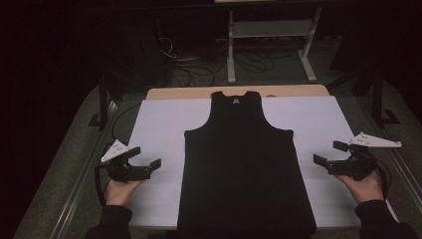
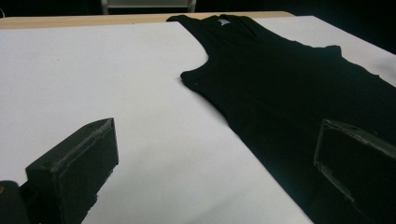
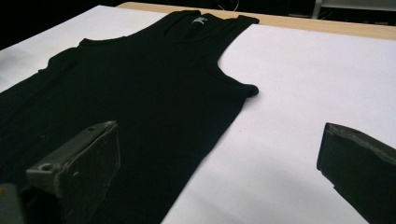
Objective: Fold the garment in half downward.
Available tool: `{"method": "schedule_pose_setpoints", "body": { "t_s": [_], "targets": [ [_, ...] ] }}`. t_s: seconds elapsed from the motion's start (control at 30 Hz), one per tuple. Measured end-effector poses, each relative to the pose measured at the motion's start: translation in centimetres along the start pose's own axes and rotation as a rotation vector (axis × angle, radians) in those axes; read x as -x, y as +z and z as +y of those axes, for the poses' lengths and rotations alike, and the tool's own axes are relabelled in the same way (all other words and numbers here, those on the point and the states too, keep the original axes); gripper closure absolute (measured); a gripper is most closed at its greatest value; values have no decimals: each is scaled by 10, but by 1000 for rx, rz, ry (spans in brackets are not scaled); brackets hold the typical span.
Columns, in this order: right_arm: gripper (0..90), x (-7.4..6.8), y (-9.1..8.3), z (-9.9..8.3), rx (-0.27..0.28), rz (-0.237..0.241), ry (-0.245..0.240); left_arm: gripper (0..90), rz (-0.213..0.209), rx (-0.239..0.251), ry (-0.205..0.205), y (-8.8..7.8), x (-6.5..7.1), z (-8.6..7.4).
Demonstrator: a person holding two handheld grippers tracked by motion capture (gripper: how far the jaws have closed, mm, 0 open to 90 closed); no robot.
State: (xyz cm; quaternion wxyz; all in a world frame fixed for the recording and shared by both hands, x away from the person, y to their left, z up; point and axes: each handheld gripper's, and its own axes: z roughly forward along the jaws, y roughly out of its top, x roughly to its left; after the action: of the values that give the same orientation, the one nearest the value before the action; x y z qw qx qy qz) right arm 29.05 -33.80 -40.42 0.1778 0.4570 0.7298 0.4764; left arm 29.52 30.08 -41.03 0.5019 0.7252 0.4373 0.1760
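A white sheet (image 1: 159, 119) covers most of the table (image 1: 199, 92), whose wooden far edge shows as a thin strip beyond it. On the middle of the sheet lies a black tank top (image 1: 244, 164), spread flat with its neck and straps toward the far edge and its hem at the near edge. A small pale label (image 1: 236, 101) sits inside the neckline.

The left gripper (image 1: 147, 157) hangs over the sheet to the left of the tank top, near its lower side seam but apart from it, held in the person's left hand (image 1: 122, 188). Its jaws stand wide apart with nothing between them; in the left gripper view the cloth's left edge runs between the two jaws below.

The right gripper (image 1: 331, 153) is held in the right hand (image 1: 367, 186) on the right side, also clear of the cloth. Its jaws are likewise spread wide and empty, and the right gripper view shows the tank top's right edge passing between them.
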Motion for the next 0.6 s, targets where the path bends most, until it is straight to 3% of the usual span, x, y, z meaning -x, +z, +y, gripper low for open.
{"method": "schedule_pose_setpoints", "body": {
  "t_s": [0.6],
  "targets": [
    [0, 0, -1, 1, 10, 4, 0, 0, -22, 2, -5, 2, 1, 1]
  ]
}}
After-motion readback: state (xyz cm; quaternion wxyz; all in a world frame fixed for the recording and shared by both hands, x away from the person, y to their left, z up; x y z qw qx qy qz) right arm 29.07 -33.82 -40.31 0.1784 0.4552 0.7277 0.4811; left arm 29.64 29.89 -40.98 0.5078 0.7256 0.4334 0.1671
